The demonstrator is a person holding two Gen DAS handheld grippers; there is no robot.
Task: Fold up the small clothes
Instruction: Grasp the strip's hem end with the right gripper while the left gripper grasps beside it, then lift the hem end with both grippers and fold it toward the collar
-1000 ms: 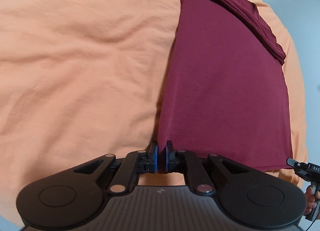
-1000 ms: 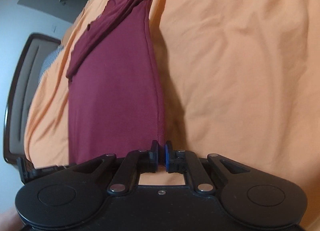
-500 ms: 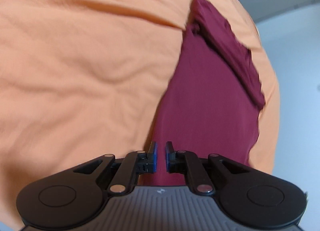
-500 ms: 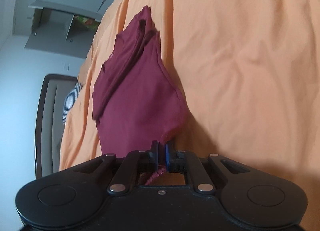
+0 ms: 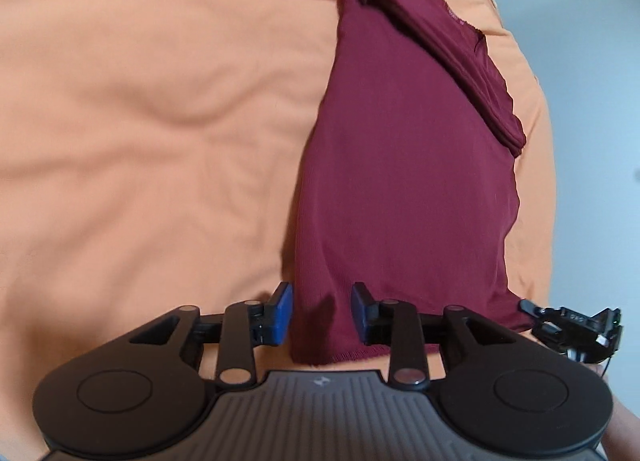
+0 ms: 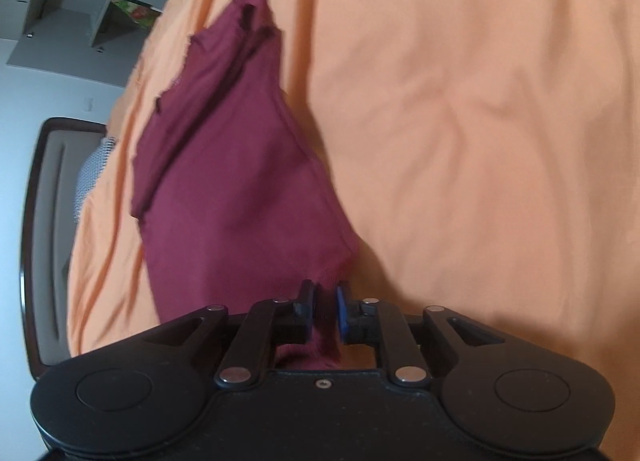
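A maroon garment (image 5: 400, 181) lies lengthwise on the orange bed sheet (image 5: 140, 121), with a folded band of sleeves along its far right edge. My left gripper (image 5: 322, 313) is open; its blue pads stand wide apart on either side of the near left corner, not touching the cloth. In the right wrist view the garment (image 6: 240, 201) rises toward my right gripper (image 6: 326, 313), whose pads pinch the bunched near right corner in a narrow gap. The right gripper (image 5: 572, 321) also shows at the left view's right edge.
The orange sheet (image 6: 480, 141) spreads wide and wrinkled on both sides of the garment. Beyond the bed's edge stand a dark-framed chair (image 6: 44, 241) and grey shelves (image 6: 80, 21) over a pale floor.
Both grippers held the near hem shut a second ago and lifted it. My left gripper has since opened and let go of its corner; the right still pinches its corner.
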